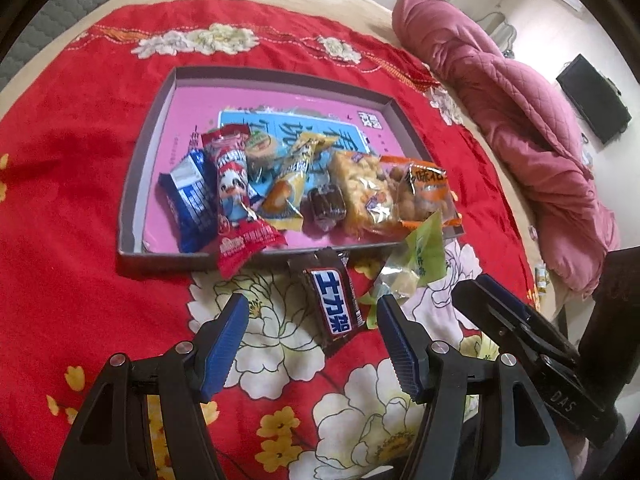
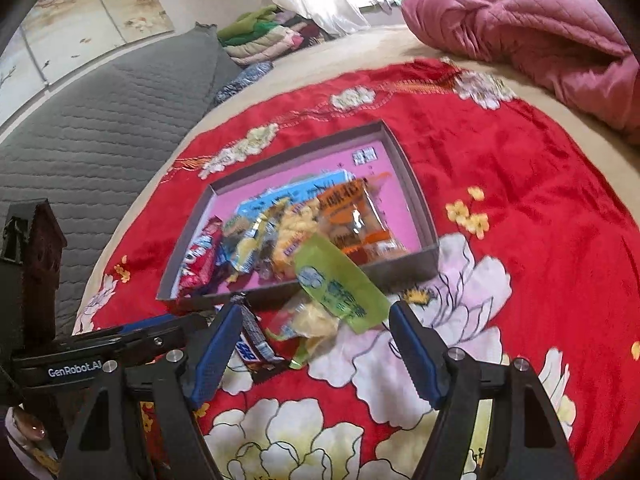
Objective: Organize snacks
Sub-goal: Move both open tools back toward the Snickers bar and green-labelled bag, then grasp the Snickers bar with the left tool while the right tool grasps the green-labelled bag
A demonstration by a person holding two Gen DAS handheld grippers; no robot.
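Note:
A shallow grey box (image 1: 138, 168) (image 2: 424, 216) with a pink floor lies on the red floral cloth and holds several wrapped snacks. In front of its near wall lie a brown chocolate bar (image 1: 334, 304) (image 2: 254, 346) and a green-topped clear snack packet (image 1: 416, 258) (image 2: 340, 288). My left gripper (image 1: 312, 344) is open, its blue pads on either side of the chocolate bar without touching it. Over the green packet, my right gripper (image 2: 310, 350) stands open too, and the packet's lower end lies between its fingers untouched. The right gripper's black finger shows at the right edge of the left wrist view.
The red floral cloth (image 1: 80, 200) (image 2: 540, 208) covers a beige bed. A pink quilted blanket (image 1: 532, 148) (image 2: 520, 28) is heaped at the right. A grey mattress (image 2: 100, 120) and folded bedding (image 2: 260, 36) lie at the left and back.

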